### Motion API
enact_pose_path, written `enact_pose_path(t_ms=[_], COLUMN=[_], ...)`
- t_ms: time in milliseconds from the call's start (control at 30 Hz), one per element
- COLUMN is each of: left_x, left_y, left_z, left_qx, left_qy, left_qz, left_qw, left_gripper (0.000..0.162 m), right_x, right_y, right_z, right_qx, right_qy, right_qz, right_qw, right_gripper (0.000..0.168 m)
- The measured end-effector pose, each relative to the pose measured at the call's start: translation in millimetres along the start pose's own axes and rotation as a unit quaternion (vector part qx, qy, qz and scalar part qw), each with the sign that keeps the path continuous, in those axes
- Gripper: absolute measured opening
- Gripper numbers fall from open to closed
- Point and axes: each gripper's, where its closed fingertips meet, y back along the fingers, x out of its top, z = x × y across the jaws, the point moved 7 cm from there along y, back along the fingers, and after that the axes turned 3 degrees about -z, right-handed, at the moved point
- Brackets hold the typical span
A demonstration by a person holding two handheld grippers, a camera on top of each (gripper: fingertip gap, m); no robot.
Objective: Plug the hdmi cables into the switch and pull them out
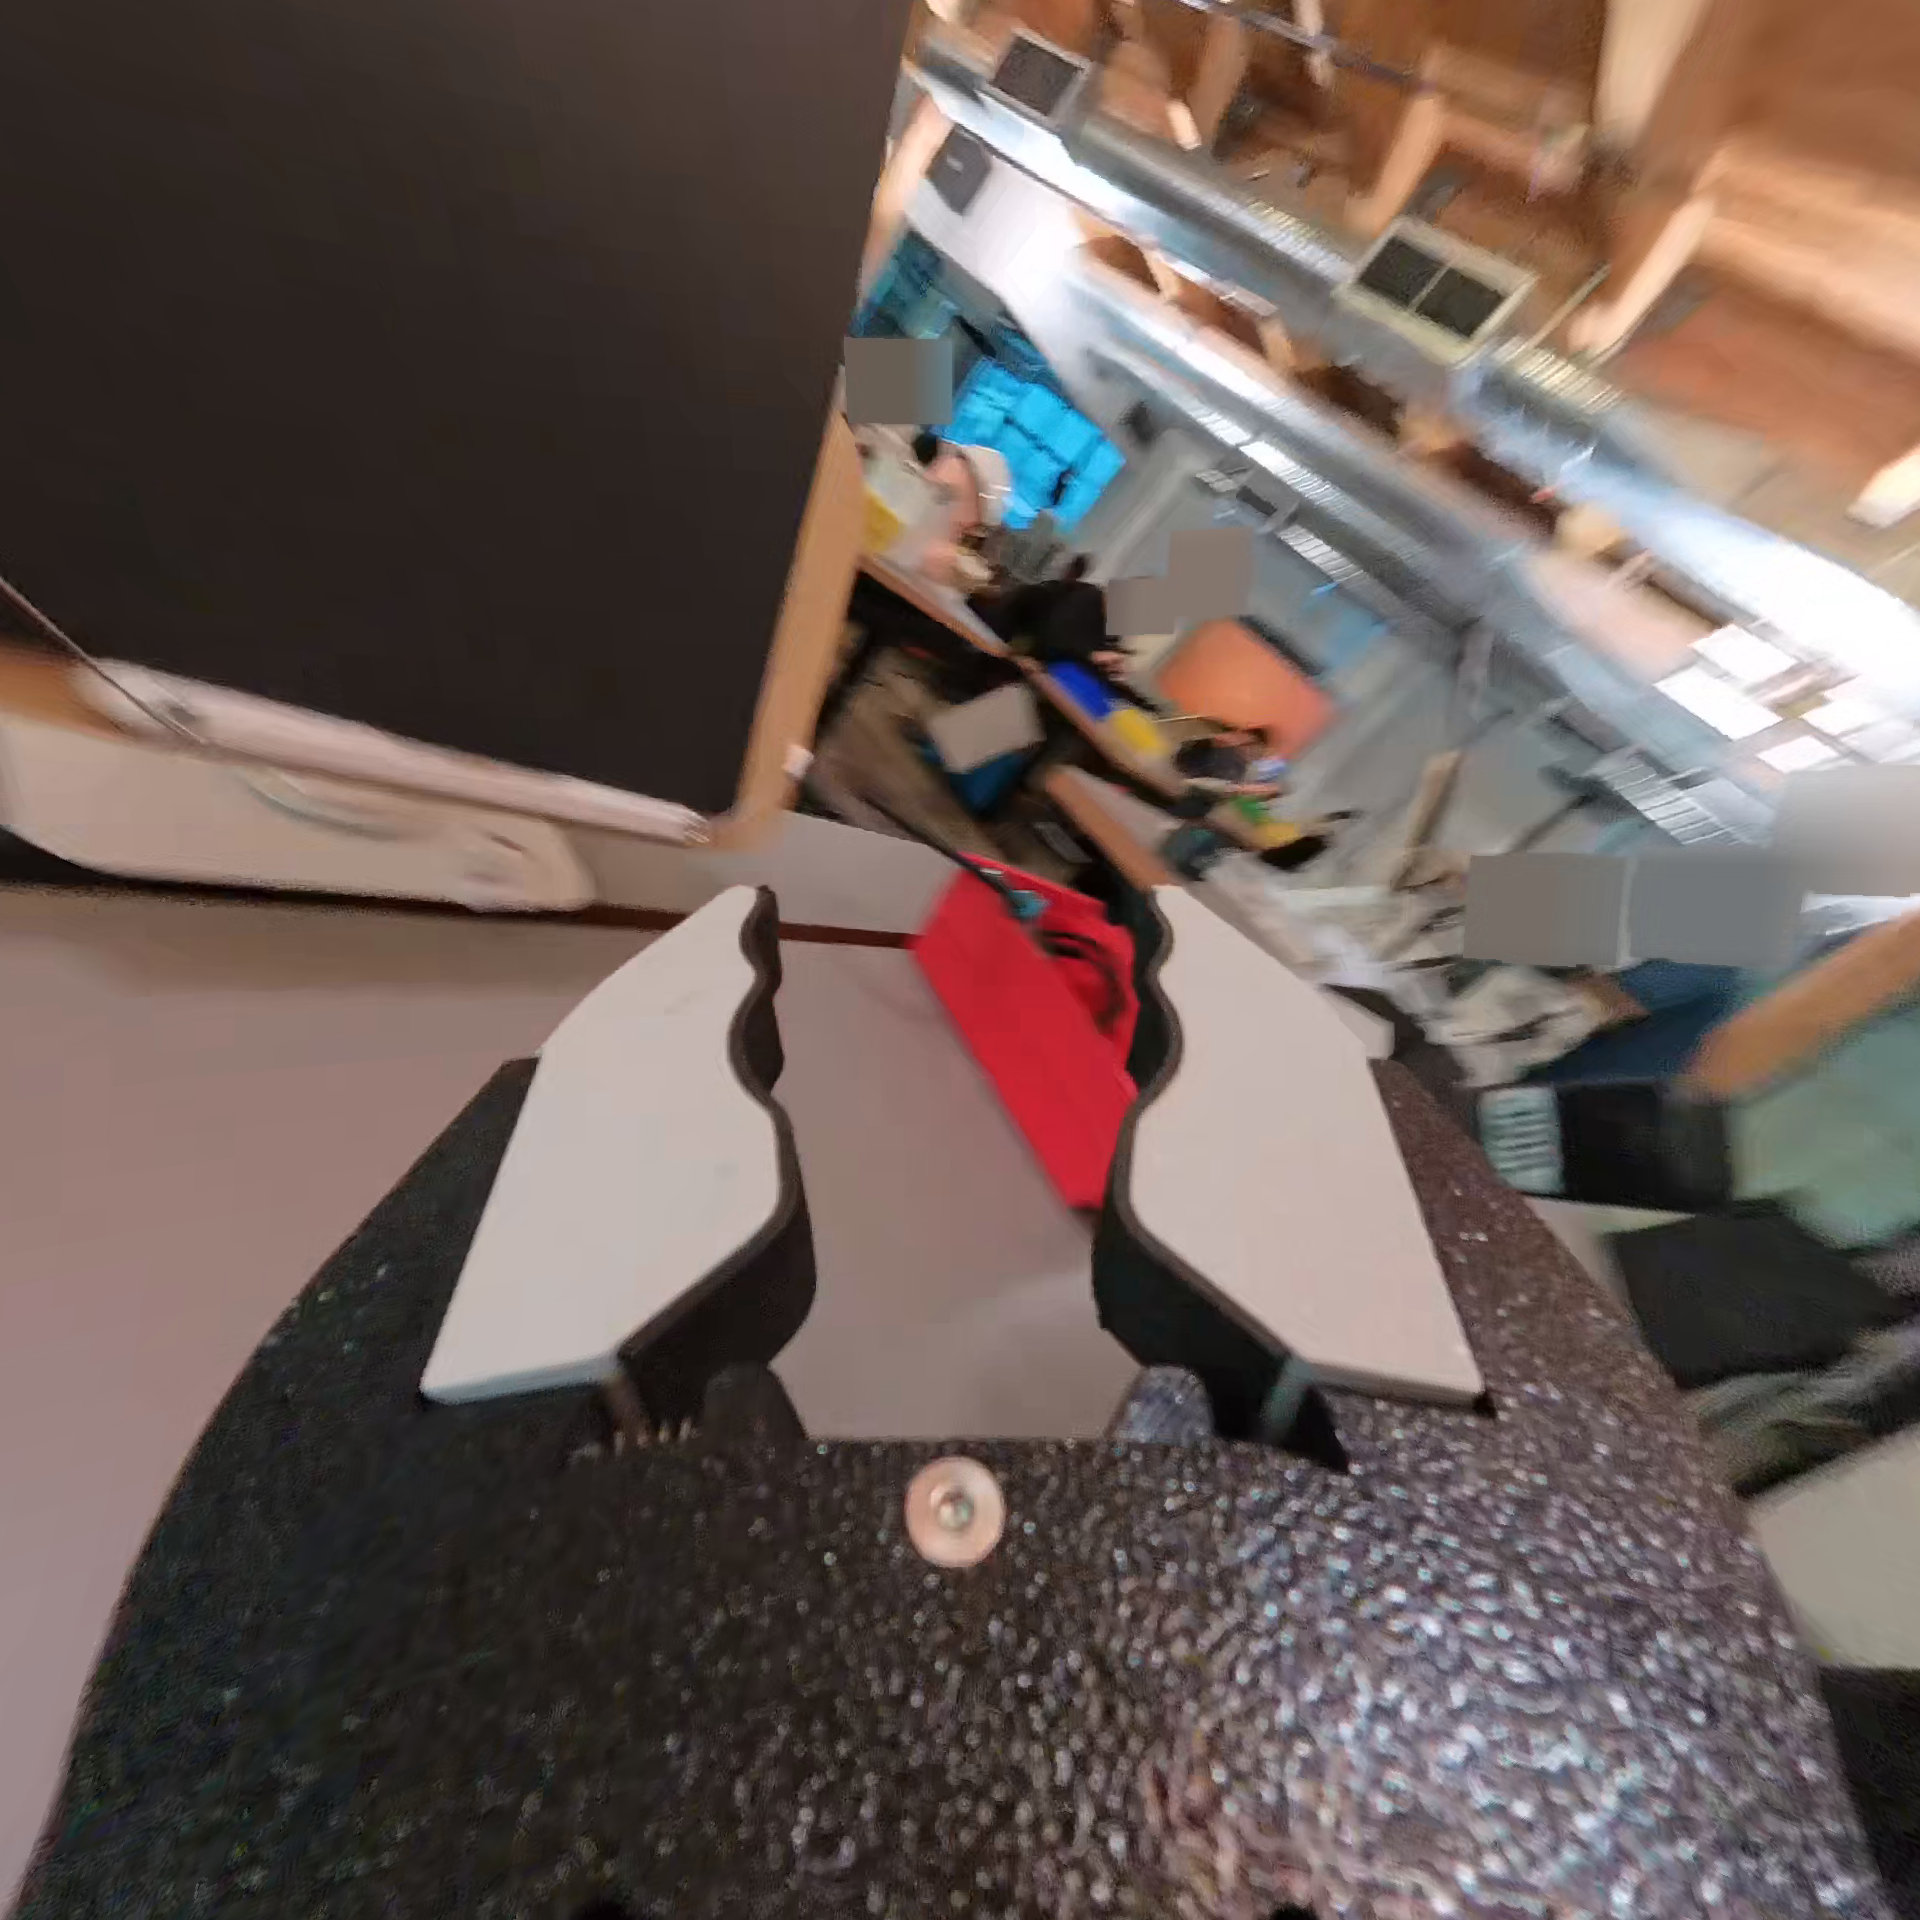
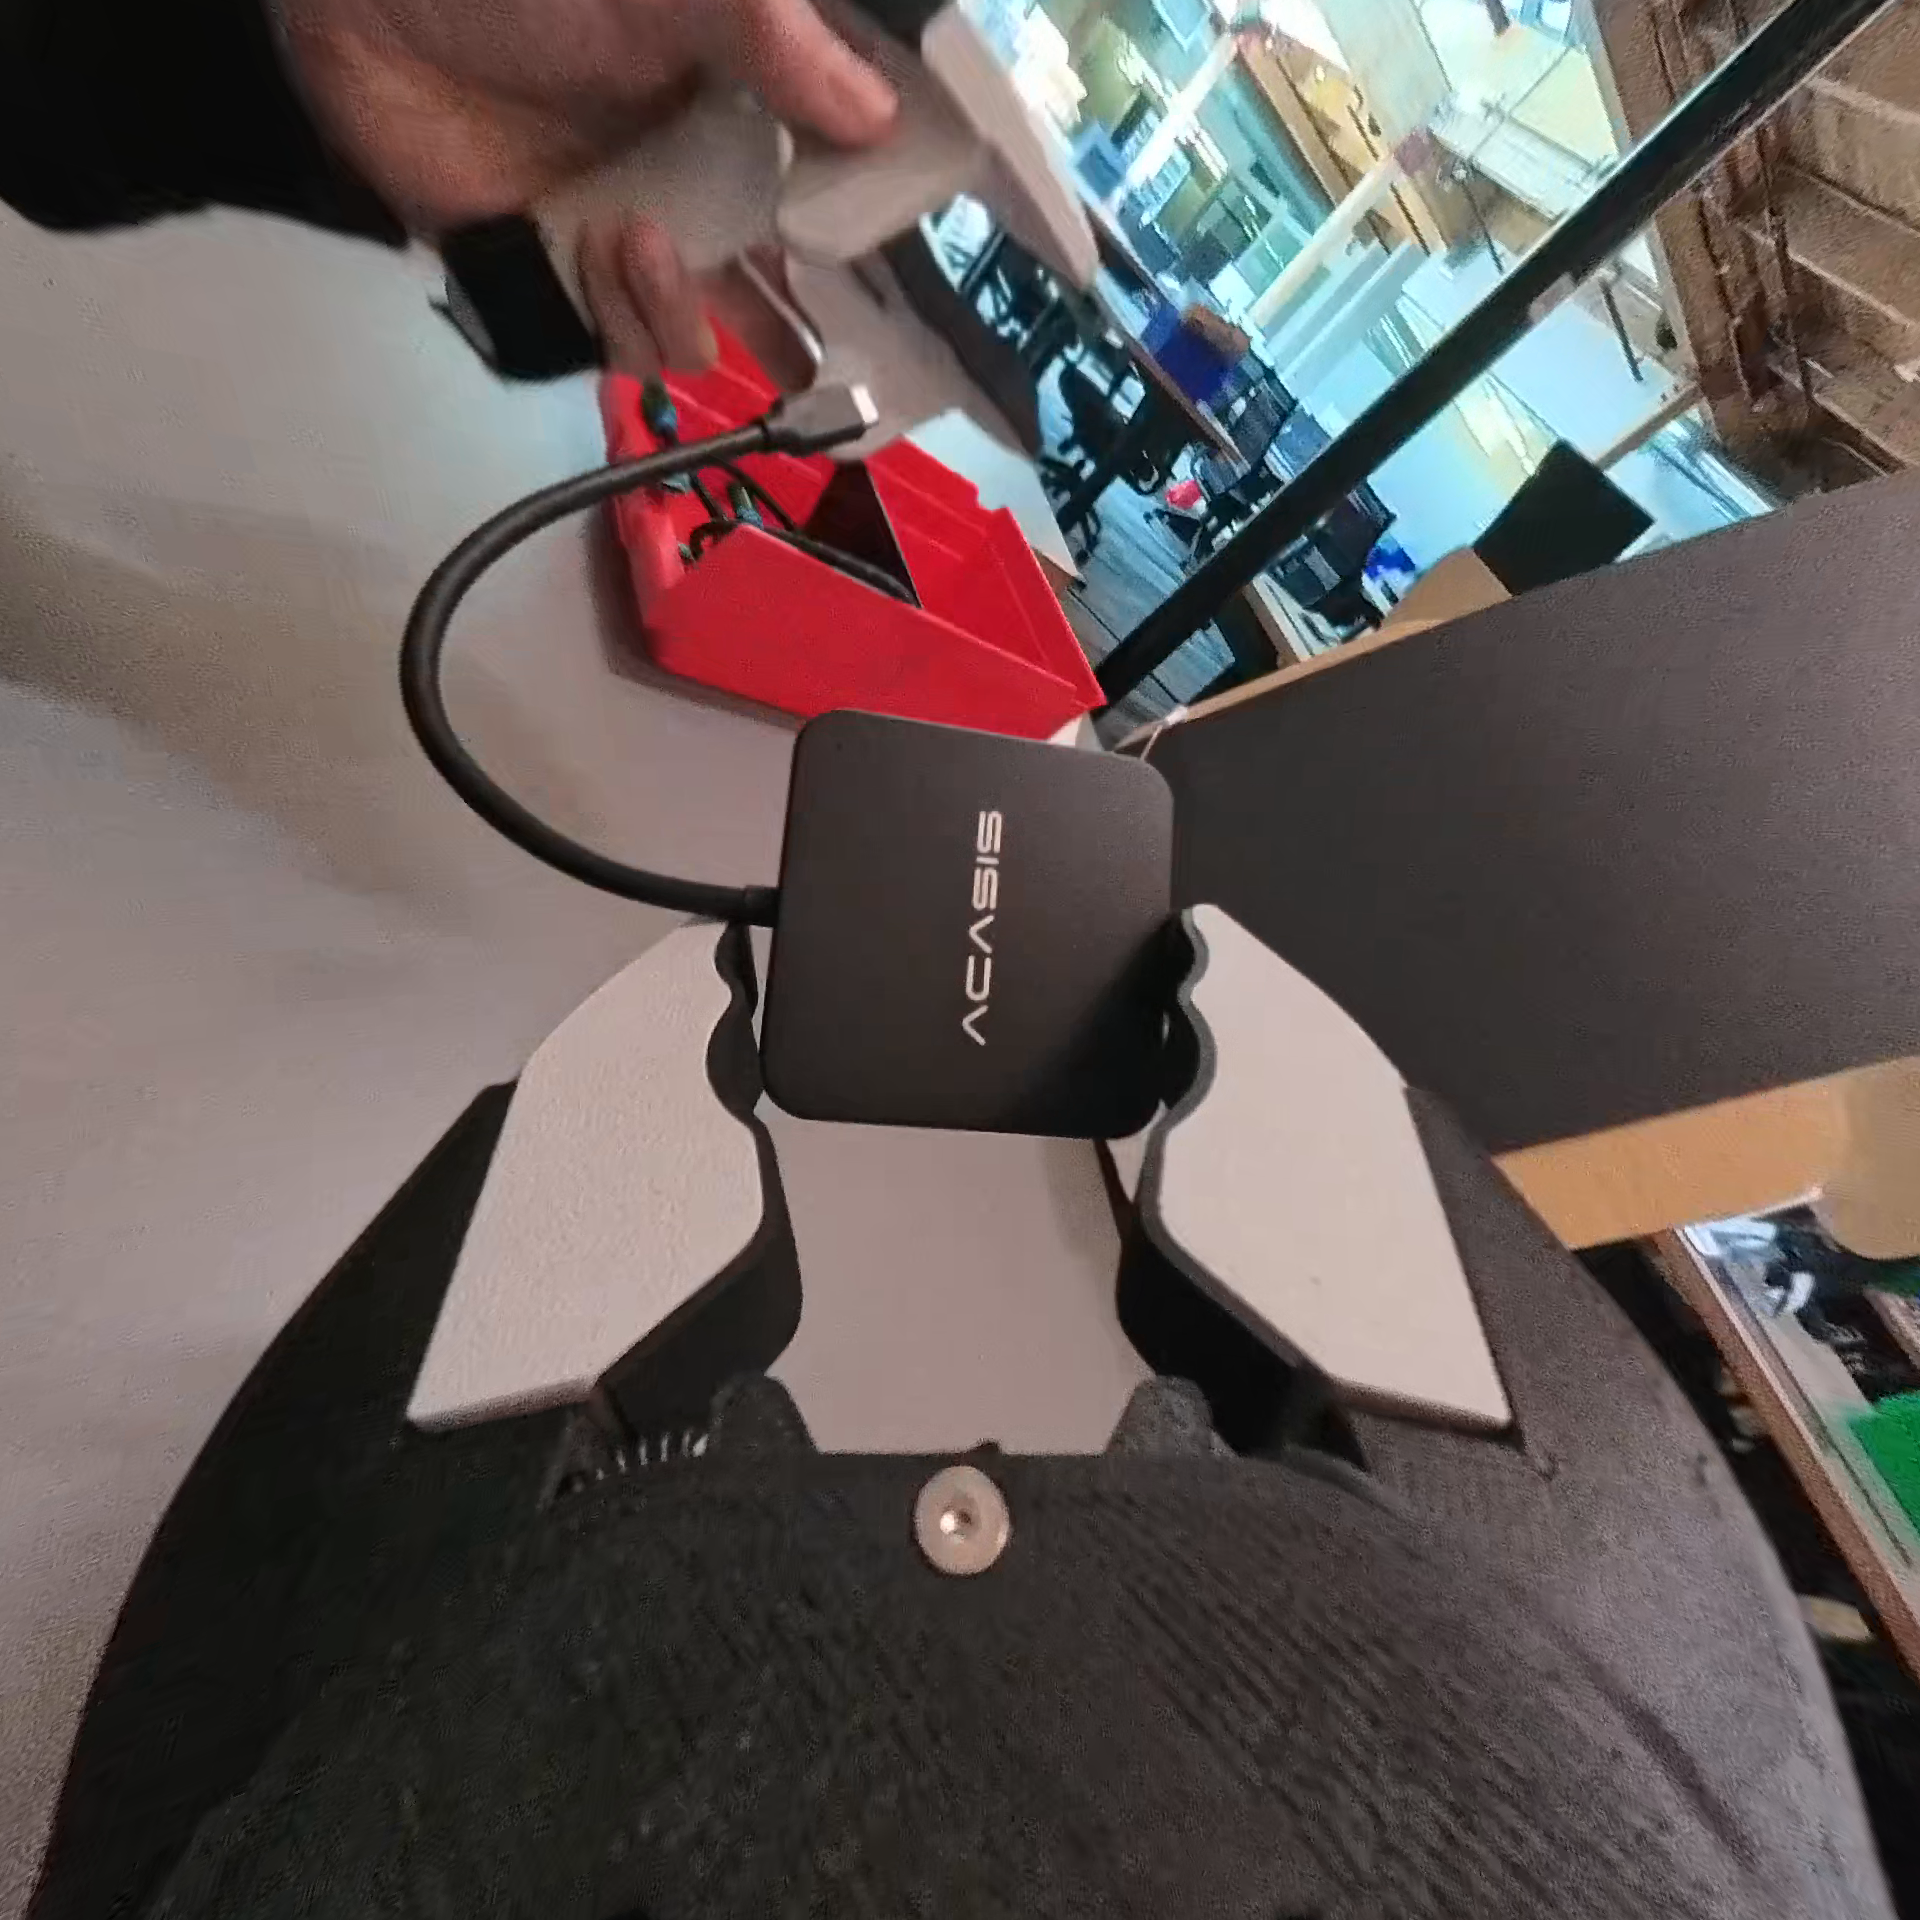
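Right gripper point(image 2: 961, 997) pinches black switch point(image 2: 966, 925) above tabletop point(image 2: 208, 831), steadying it for plugging; left gripper point(image 1: 961, 997) spread, empty, facing red bin point(image 1: 1023, 1023).

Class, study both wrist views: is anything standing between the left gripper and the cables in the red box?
Nothing visible does. The left gripper is open and empty, with only bare table between it and the red box, whose cables lie exposed. The switch sits in the right gripper, off that path.
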Motion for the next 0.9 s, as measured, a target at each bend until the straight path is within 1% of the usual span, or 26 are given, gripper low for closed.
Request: enact_pose_path(t_ms=[33,100,167,233,267,367,433,467,500,533,633,667,733,767,800,833,867,900], left_x=[3.7,-4.4,-26.2,-48.7,-56.9,-72.5,-80.1,-82.3,-83.9,-84.5,-83.2,-81.3,-75.6,-71.2,-66.1,-61.1,-57.1,-55.2], left_y=[4.3,0.9,-12.9,-27.9,-35.2,-52.8,-60.1,-62.8,-64.2,-65.3,-64.4,-63.6,-59.7,-56.4,-53.1,-50.0,-47.0,-43.7], left_z=[7.5,29.1,53.1,67.3,69.2,63.2,60.9,61.6,65.1,66.1,61.2,57.1,47.4,44.9,44.6,46.2,49.6,54.5], left_qx=[0.033,0.071,0.046,0.018,0.014,0.027,0.008,-0.012,-0.051,-0.075,-0.123,-0.121,-0.101,-0.09,-0.084,-0.084,-0.092,-0.106], left_qy=[-0.054,-0.142,-0.194,-0.204,-0.207,-0.219,-0.206,-0.191,-0.182,-0.174,-0.173,-0.182,-0.268,-0.314,-0.359,-0.411,-0.469,-0.527], left_qz=[-0.005,-0.068,-0.16,-0.239,-0.263,-0.305,-0.324,-0.329,-0.332,-0.327,-0.314,-0.306,-0.286,-0.275,-0.261,-0.24,-0.217,-0.195], left_qw=[0.998,0.985,0.967,0.949,0.942,0.926,0.923,0.925,0.924,0.926,0.925,0.926,0.915,0.904,0.892,0.875,0.851,0.82], left_gripper=[0.059,0.059,0.064,0.068,0.068,0.068,0.066,0.056,0.029,0.024,0.02,0.014,0.014,0.014,0.014,0.014,0.014,0.014], right_x=[-0.5,-0.7,-0.4,2.3,4.9,14.0,19.1,19.3,17.3,15.5,16.9,17.4,16.4,14.1,11.5,8.5,6.4,6.6], right_y=[-1.4,-3.7,-8.2,-13.0,-15.6,-21.4,-21.5,-22.0,-23.5,-24.2,-23.7,-21.4,-14.4,-10.5,-5.7,-2.2,0.5,2.3], right_z=[0.3,0.0,-3.2,-7.4,-10.4,-16.7,-20.1,-21.3,-20.9,-20.8,-21.5,-22.6,-20.1,-16.7,-12.2,-7.7,-4.2,-2.2], right_qx=[-0.005,-0.014,-0.015,-0.014,-0.011,-0.011,-0.005,-0.005,-0.004,-0.005,-0.012,-0.015,-0.009,-0.005,-0.001,0.004,0.016,0.035], right_qy=[0.005,0.016,0.036,0.057,0.067,0.098,0.103,0.107,0.107,0.106,0.099,0.091,0.057,0.021,-0.02,-0.066,-0.114,-0.158], right_qz=[-0.01,-0.024,-0.047,-0.062,-0.065,-0.063,-0.054,-0.057,-0.063,-0.069,-0.031,-0.019,-0.001,0.005,0.014,0.029,0.049,0.077], right_qw=[1.0,0.999,0.998,0.996,0.996,0.993,0.993,0.993,0.992,0.992,0.995,0.996,0.998,1.0,1.0,0.997,0.992,0.984], right_gripper=[0.076,0.076,0.076,0.076,0.076,0.077,0.077,0.077,0.077,0.077,0.075,0.075,0.075,0.074,0.082,0.086,0.087,0.084])
